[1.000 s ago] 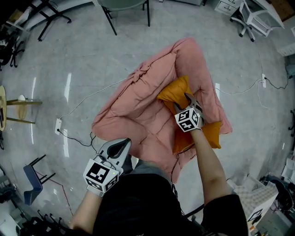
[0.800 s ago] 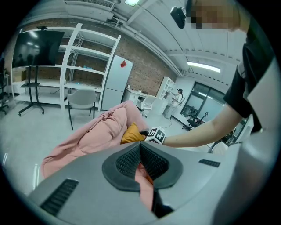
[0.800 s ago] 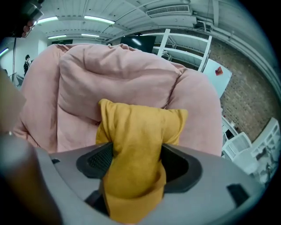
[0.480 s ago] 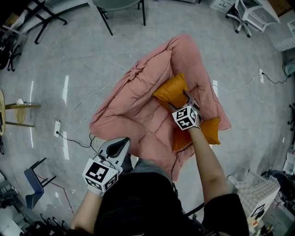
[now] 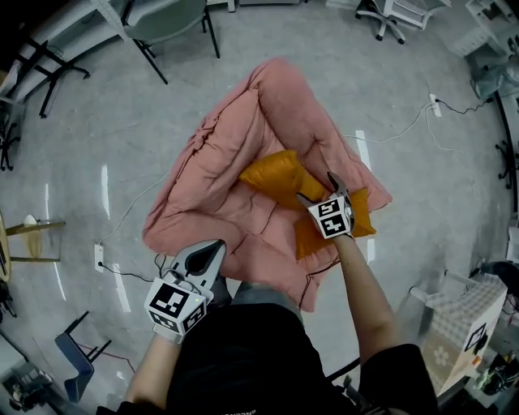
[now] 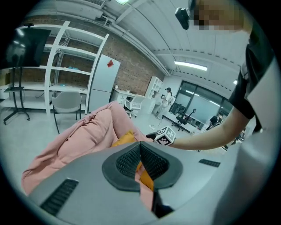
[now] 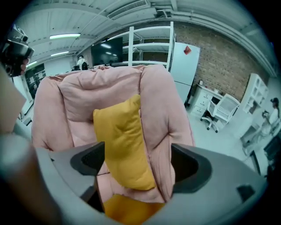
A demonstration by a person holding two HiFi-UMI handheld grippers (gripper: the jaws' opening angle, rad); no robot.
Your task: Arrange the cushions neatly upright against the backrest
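Note:
A pink padded floor sofa [image 5: 219, 174] lies on the grey floor, its backrest [image 7: 101, 88] standing up. One orange cushion [image 5: 272, 174] [image 7: 123, 140] leans upright in the corner of the backrest. A second orange cushion [image 5: 361, 217] [image 7: 127, 210] lies flat on the seat. My right gripper [image 5: 317, 187] [image 7: 138, 165] hovers just in front of the upright cushion with its jaws opening; the cushion shows between them, but the pads do not touch it. My left gripper [image 5: 212, 253] [image 6: 141, 160] is shut and empty, held low by the sofa's near edge.
A chair [image 5: 166, 20] stands beyond the sofa and an office chair [image 5: 381, 12] at the far right. Cables [image 5: 389, 130] and a power strip [image 5: 99, 258] lie on the floor. A stool [image 5: 32, 239] stands at the left, a white box [image 5: 462, 332] at the lower right.
My right gripper's jaws have spread and let go of the upright cushion, drawing back a little toward me. The left gripper has stayed put.

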